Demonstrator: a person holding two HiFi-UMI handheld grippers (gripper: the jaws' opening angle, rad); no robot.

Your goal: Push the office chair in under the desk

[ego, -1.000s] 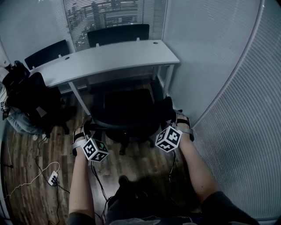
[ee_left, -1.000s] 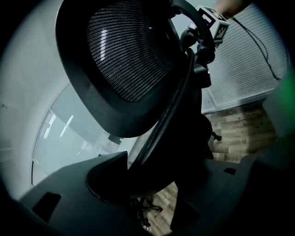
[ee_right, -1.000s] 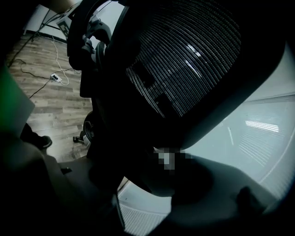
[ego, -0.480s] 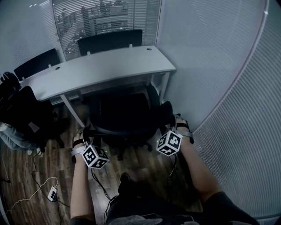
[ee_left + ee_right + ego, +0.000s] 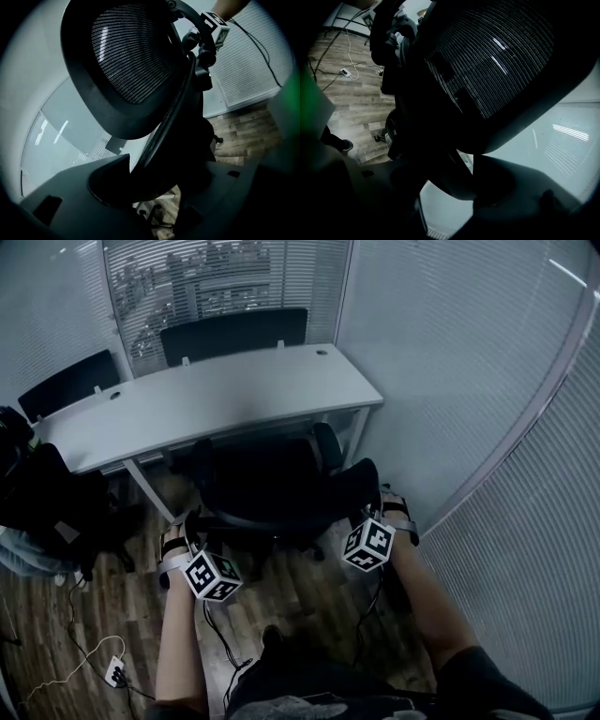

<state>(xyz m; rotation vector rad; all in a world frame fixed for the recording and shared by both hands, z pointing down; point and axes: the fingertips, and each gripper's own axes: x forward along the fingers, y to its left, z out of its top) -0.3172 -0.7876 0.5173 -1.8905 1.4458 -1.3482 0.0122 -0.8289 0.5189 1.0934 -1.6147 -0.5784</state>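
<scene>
**Chair rolled closer, both hand-held grippers on its backrest**

Since a second ago the office chair (image 5: 272, 486) has rolled on toward the worktop (image 5: 216, 390), and both of my hand-held grippers have gone forward with it. The front of the seat now sits under the worktop's near edge, while the backrest is out on my side.

Far left, another black chair (image 5: 56, 507) stands on the wood floor (image 5: 309, 592). A white power strip (image 5: 114, 672) with its cable lies near the bottom left corner.

The left hand-held gripper (image 5: 190, 521) is at the left side of the backrest. Its own view shows the jaws standing wide, with the backrest's black rim running between them and filling the gap. I read that as clamped on the rim. Its marker cube (image 5: 211, 576) shows black-and-white squares, patterns rather than words I can read.

The office chair stands centred before the worktop, its armrests at the worktop's edge. Behind the worktop a further black chair back (image 5: 234, 332) faces slatted blinds (image 5: 225, 282).

The right hand-held gripper (image 5: 373, 493) is at the backrest's right side. Its view mirrors the other: jaws wide, the rim between them and gripped, with mesh above. Its cube (image 5: 368, 545) carries the same kind of squares. Just to its right runs a striped glass partition (image 5: 506, 474).
</scene>
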